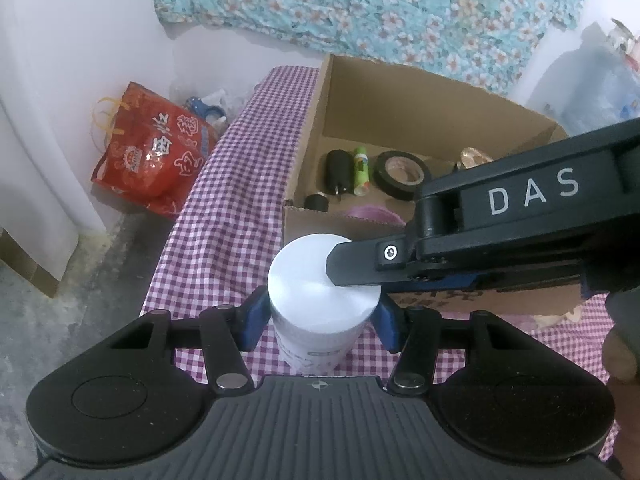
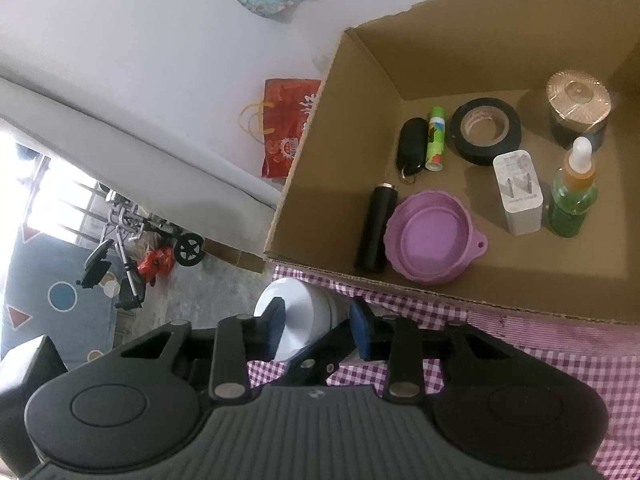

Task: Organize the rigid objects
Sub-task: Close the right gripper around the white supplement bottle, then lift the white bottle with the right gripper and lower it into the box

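Blue-padded fingers of the left gripper (image 1: 322,322) close against both sides of an upright white cylindrical plastic jar (image 1: 322,284), which stands on the purple-and-white checked tablecloth (image 1: 236,200) just in front of the open brown cardboard box (image 1: 352,88), its long axis vertical and its flat lid facing up. This gripper tilts steeply downward, the pads pressing the jar just below the lid. From the right, the right gripper (image 2: 318,330) reaches across, one black finger (image 1: 360,262) lying over the lid; in its own view its pads straddle the jar's top, but I cannot tell whether they press it. Part of a hand (image 1: 620,356) shows at the right edge of the left view. Inside the box lie eight things: one black cylinder, one black key fob, one green tube, one black tape roll (image 2: 486,130), one pink collapsed silicone bowl (image 2: 434,238), one white charger plug, one green dropper bottle and one gold-lidded dark jar.
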Demonstrator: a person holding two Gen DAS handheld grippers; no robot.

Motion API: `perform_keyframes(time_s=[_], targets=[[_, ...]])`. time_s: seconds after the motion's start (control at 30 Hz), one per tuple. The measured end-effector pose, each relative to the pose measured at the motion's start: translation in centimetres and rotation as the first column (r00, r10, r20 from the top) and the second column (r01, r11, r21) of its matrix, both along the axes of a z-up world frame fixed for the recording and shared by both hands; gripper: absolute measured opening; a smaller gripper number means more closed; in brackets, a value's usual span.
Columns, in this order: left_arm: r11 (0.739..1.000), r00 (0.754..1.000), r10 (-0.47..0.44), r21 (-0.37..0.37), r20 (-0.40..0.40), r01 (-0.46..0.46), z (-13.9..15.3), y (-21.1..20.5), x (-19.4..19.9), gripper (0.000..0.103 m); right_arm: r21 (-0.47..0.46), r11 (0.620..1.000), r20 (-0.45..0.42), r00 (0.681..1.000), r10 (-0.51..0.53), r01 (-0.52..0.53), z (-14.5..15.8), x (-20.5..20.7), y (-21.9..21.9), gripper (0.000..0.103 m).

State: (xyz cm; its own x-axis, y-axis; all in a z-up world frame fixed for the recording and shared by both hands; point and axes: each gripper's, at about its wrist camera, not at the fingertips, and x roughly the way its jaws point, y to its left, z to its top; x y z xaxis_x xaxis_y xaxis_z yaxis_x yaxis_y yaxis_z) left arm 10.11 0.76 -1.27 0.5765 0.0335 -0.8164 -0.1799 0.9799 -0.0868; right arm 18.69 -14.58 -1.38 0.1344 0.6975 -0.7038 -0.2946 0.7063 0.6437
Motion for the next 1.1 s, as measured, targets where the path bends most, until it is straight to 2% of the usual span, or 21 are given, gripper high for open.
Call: perform_keyframes(time_s=[0.07,0.4,0.63,0.83,1.0,1.03,1.1], targets=[[1.0,1.0,-0.008,-0.018,-0.004,0.008,0.0,-0.2,0.0,0.053,-0.001,1.0,0.002,1.0,0.001,-0.001,0.1,0.0,-0.1,0.03],[1.0,1.0,-0.028,-0.009,0.003,0.028,0.6,-1.7,-0.8,0.053,0.012,1.0,-0.006,1.0,-0.022,0.022,0.6,-0.8,-1.6,0.03],[0.998,0.998,-0.06,0.026,0.022,0.06,2.4,-3.1,-2.0,0.053,0.034,0.999,0.013,0.999,-0.036,0.036,2.2,-2.1,-3.3,0.03],[0.991,0.991,-0.103,0.099,0.088,0.094,6.3,-4.8,-3.2,0.053,0.093,0.995,0.082,0.996,-0.039,0.031,5.8,-3.6,-5.0,0.03],[0.976,0.968,-0.176,0.162,0.181,0.147,10.3,-7.2,-2.8,0.053,0.151,0.988,0.177,0.982,-0.071,0.044,10.1,-3.8,-7.3,0.03],[0.973,0.961,-0.192,0.168,0.196,0.16,10.9,-7.8,-2.4,0.053,0.163,0.985,0.221,0.971,-0.093,0.057,11.8,-3.3,-8.6,0.03],[0.97,0.952,-0.219,0.158,0.215,0.187,11.9,-9.0,-1.3,0.053,0.162,0.985,0.241,0.965,-0.105,0.067,12.5,-3.1,-9.4,0.03]])
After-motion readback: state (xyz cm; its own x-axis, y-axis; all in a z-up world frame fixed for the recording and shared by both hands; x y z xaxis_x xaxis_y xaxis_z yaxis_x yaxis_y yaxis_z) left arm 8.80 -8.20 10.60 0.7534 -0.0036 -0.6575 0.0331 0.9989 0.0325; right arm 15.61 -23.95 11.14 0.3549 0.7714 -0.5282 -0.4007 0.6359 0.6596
